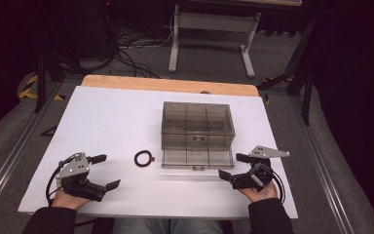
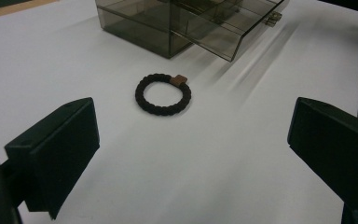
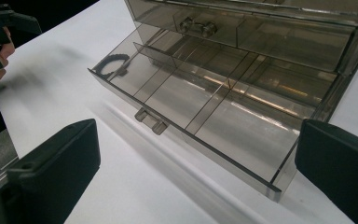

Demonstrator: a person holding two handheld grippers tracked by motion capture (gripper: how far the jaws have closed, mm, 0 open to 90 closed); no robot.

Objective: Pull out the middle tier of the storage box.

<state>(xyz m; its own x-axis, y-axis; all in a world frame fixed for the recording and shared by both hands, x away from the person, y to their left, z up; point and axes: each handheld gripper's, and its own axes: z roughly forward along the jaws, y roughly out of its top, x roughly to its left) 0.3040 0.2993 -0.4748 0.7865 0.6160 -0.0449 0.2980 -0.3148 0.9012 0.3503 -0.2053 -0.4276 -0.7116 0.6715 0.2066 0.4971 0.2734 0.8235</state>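
While the braided black hair tie lies flat on the white tabletop just left of the smoked-plastic drawer box, the left hand-held gripper is the nearer one, its jaws spread wide and empty, with the tie straight ahead between their lines. Being a ring, the tie has no long axis; its small brown tag faces the drawer box. The bottom drawer stands pulled out toward the person. The right hand-held gripper, jaws also wide and holding nothing, hovers at that drawer's right front corner, farther from the tie.
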